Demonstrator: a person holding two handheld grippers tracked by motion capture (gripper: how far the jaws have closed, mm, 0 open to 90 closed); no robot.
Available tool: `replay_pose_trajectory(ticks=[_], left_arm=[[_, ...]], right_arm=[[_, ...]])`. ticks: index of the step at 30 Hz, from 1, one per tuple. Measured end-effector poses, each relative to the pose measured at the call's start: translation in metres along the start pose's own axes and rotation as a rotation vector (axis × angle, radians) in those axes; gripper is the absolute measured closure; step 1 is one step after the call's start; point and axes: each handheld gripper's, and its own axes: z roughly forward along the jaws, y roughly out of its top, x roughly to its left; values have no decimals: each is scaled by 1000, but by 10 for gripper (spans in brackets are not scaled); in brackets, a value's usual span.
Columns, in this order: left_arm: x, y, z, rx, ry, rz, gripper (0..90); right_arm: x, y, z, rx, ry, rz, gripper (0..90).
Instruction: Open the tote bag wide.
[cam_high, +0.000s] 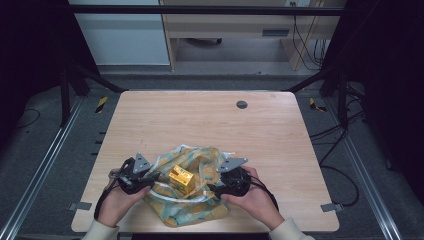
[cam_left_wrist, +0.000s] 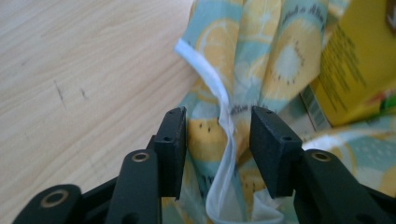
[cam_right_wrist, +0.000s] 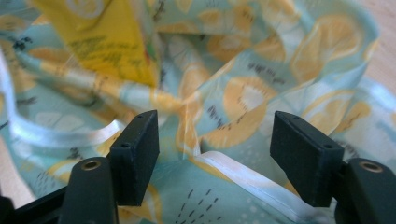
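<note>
While sitting at six o'clock on the table (cam_high: 150, 110), spreading crumpled around an upright yellow carton (cam_high: 181, 179) and keeping that carton in the middle, presumably for wrapping or bagging: a lemon-print cloth bag (cam_high: 200, 160) with white trim (cam_left_wrist: 219, 140). Flanking the bag from nine o'clock and three o'clock, likely for gathering both edges at once: left hand-held gripper (cam_high: 150, 176) and right hand-held gripper (cam_high: 214, 189). Standing part-open around a fold of fabric and the white trim in the left gripper view, not yet pressing on either side, with gaps showing at both pads: jaws of the left one. Standing spread wide over the trim and loose cloth in the right gripper view, pinching nothing: jaws of the right one. Hiding under folds: the bag's mouth and any drawstring path, so hard telling whether the carton is resting inside or merely on top. Blurring and getting cut off at the frame edge: print on the carton, staying unreadable.
</note>
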Motion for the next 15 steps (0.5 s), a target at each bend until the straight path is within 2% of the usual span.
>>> replay_pose_trajectory(ticks=[2, 5, 6, 8, 10, 11, 12, 15], left_arm=[[-2, -4, -2, 1, -13, -4, 616], [-7, -7, -6, 13, -33, 16, 684], [-9, -8, -7, 18, -43, 26, 744], [-13, -10, -10, 18, -62, 33, 800], [-15, -12, -13, 17, -67, 42, 839], [-16, -13, -14, 19, -72, 44, 851], [-16, -14, -16, 20, -76, 41, 860], [-16, -19, -18, 23, -85, 31, 872]], right_arm=[[4, -6, -1, 8, 0, -1, 310], [7, -12, 1, 14, 5, 1, 304], [8, -15, 2, 8, 12, 11, 333], [11, -20, 2, 17, 29, 27, 369], [19, -24, 1, 34, 25, -4, 408], [21, -24, 1, 36, 25, -17, 443], [23, -25, 1, 44, 22, -23, 518], [23, -28, 3, 65, 52, -35, 671]])
